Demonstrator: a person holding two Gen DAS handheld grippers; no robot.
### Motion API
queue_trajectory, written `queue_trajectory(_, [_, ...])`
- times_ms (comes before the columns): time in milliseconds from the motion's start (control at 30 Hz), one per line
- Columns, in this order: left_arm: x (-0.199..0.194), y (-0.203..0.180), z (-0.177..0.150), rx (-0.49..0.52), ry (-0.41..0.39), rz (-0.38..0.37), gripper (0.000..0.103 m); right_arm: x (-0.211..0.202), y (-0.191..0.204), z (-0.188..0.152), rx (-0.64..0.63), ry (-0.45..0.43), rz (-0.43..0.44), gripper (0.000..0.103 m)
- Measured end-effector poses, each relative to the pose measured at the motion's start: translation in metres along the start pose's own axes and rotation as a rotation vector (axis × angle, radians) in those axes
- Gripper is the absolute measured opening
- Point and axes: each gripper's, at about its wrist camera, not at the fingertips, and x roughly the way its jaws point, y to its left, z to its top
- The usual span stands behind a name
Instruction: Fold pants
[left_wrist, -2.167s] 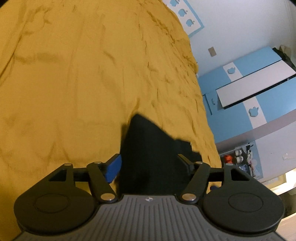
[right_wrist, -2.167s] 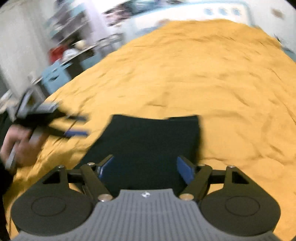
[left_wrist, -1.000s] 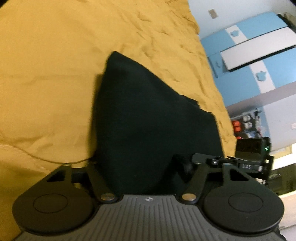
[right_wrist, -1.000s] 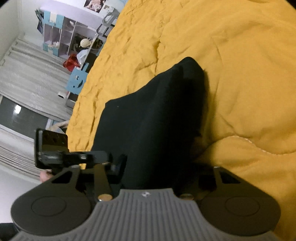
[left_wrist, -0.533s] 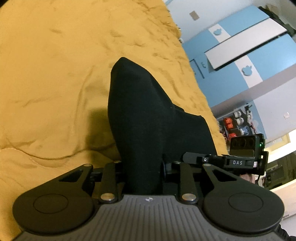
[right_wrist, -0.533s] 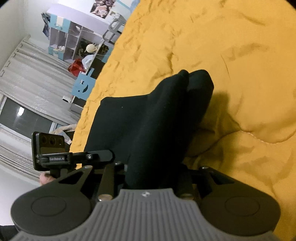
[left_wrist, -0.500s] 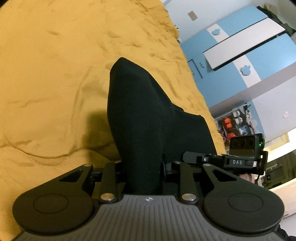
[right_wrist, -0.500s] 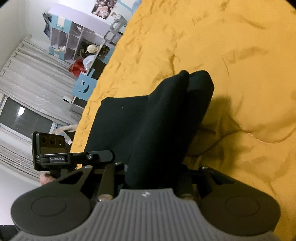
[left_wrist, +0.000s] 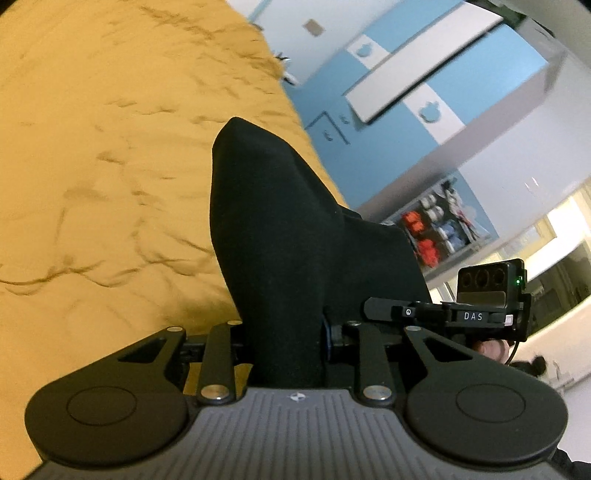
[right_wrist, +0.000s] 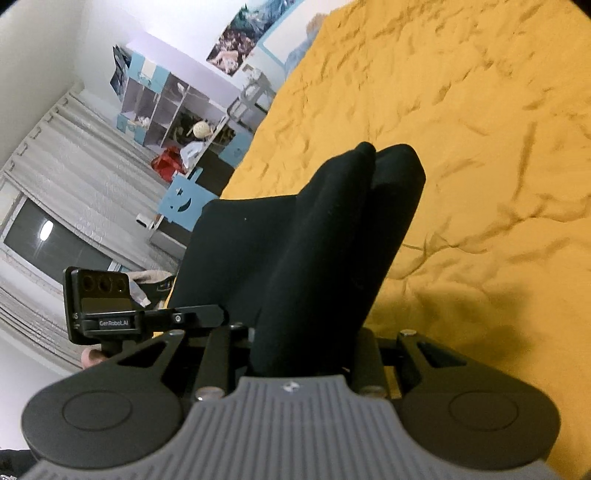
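The black pants (left_wrist: 280, 236) are folded into a thick bundle and hang lifted above the yellow bedspread (left_wrist: 92, 166). My left gripper (left_wrist: 286, 343) is shut on one near corner of the bundle. My right gripper (right_wrist: 306, 343) is shut on the other near corner of the pants (right_wrist: 314, 236). The cloth stretches between the two grippers and hides the pads of both. In the left wrist view the right gripper (left_wrist: 458, 315) shows at the right with a fingertip under it. The right wrist view has the left gripper (right_wrist: 122, 317) at its left.
The yellow bedspread (right_wrist: 480, 147) fills the space ahead and below. A blue and white wardrobe (left_wrist: 424, 92) stands past the bed's right edge. Shelves (right_wrist: 173, 107), a blue chair (right_wrist: 184, 199) and grey curtains (right_wrist: 55, 166) lie beyond its left edge.
Both grippers closed on the near edge of the pants and rose, lifting the bundle off the bedspread. More of the room shows beyond the bed than before.
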Motion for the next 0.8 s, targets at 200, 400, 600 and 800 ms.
queue_trajectory(200, [-0.003,-0.054,-0.023,0.048,0.02,-0.061,0.03,-0.086,0.02,-0.045,-0.003,-0.07,-0.031,0.021])
queue_trajectory(400, [0.032,-0.083,-0.038,0.062,0.085,-0.113,0.03,-0.149,0.002,-0.084,0.035,-0.114,-0.078,0.021])
queue_trajectory(600, [0.095,-0.107,-0.034,0.055,0.171,-0.129,0.03,-0.192,-0.048,-0.096,0.111,-0.147,-0.135,0.021])
queue_trajectory(800, [0.137,-0.135,-0.011,0.08,0.208,-0.125,0.03,-0.227,-0.087,-0.077,0.158,-0.164,-0.162,0.021])
